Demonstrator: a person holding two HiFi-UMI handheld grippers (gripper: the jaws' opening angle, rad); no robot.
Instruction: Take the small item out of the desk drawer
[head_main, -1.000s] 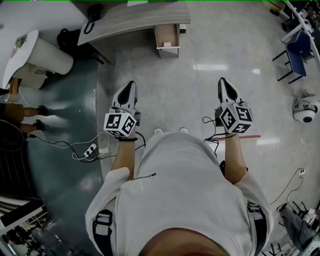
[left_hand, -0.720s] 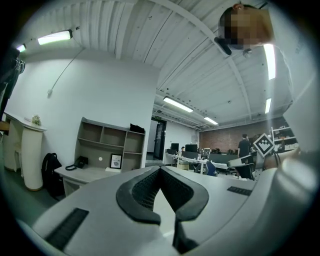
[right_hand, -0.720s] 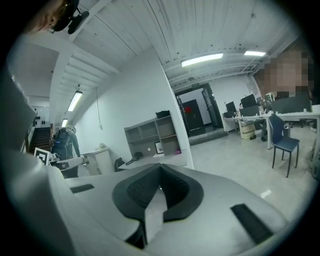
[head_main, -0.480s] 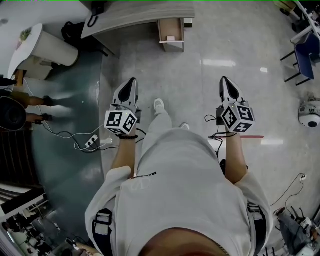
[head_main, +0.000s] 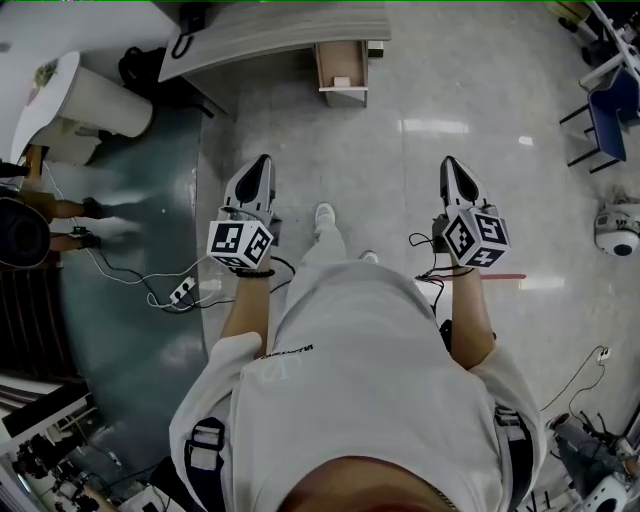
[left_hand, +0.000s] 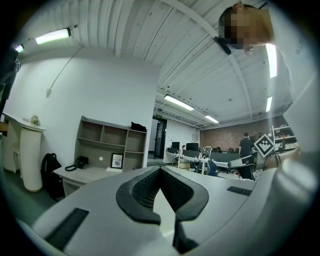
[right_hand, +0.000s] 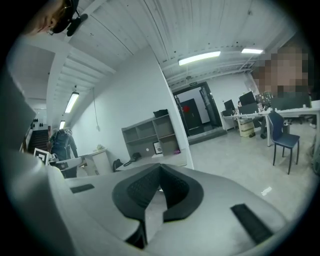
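Left gripper (head_main: 262, 162): held out over the floor (head_main: 400, 170) on the left of the person; its fingers (left_hand: 136, 194) are closed tip to tip with nothing between them.
Right gripper (head_main: 449, 163): held out on the right, about level with the left one; its fingers (right_hand: 131, 192) are also closed and hold nothing.
Worktop (head_main: 270, 30): at the far edge of the head view, well apart from both grippers.
Drawer (head_main: 341, 58): pulled out from the right end of the worktop towards the person, open at the top.
Small item (head_main: 342, 81): a pale pink thing that lies at the near end of the drawer; too small to tell what it is.
Phone (left_hand: 80, 162): dark, on the left part of the worktop.
Shelf unit (left_hand: 111, 144): stands on the far side of the worktop, against the white wall.
Backpack (head_main: 140, 68): dark, on the floor left of the worktop.
Power strip (head_main: 182, 292): white, on the floor just left of the left gripper, with cables running from it.
Chair (head_main: 612, 100): blue, far right.
Shoe (head_main: 323, 214): white, on the floor between the two grippers.
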